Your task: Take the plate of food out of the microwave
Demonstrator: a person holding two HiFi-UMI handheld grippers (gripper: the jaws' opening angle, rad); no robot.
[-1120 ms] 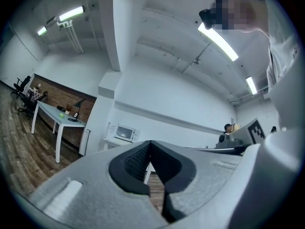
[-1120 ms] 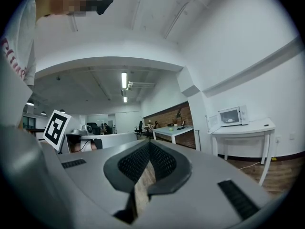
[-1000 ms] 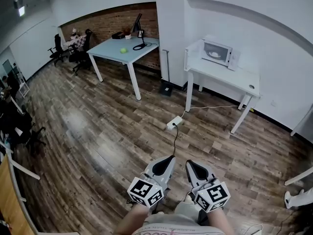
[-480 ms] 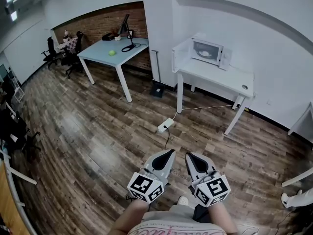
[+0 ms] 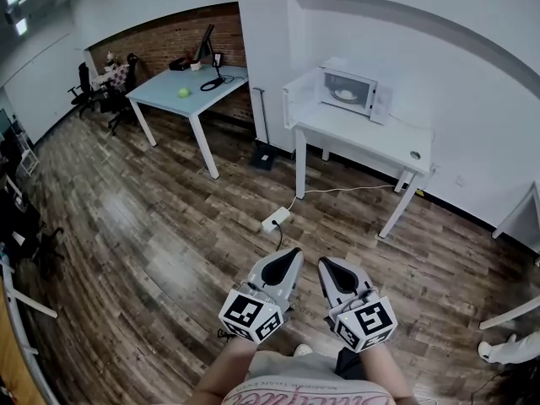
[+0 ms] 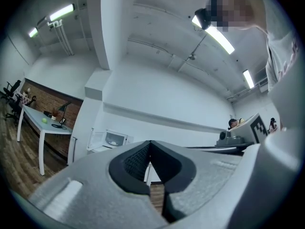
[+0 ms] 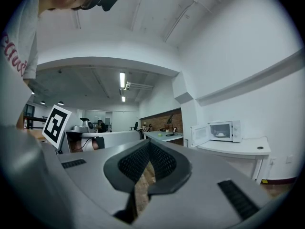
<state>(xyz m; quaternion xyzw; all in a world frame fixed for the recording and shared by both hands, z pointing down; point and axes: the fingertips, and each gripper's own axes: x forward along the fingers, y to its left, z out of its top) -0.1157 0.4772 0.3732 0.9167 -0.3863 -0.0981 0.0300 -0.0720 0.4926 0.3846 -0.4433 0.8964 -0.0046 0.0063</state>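
A white microwave stands on a white table against the far wall, its door swung open to the left. Inside it a plate of food shows faintly. The microwave also appears small and far off in the left gripper view, and the microwave with the plate shows in the right gripper view. My left gripper and right gripper are held side by side low in front of me, both shut and empty, several steps from the table.
A power strip with its cable lies on the wooden floor between me and the white table. A light-blue table with a green ball and a lamp stands at the back left, office chairs beyond it. Another white table edge is at right.
The microwave and its table have shifted left and slightly nearer in the head view as I walk toward them. Both grippers keep their pose, still shut.
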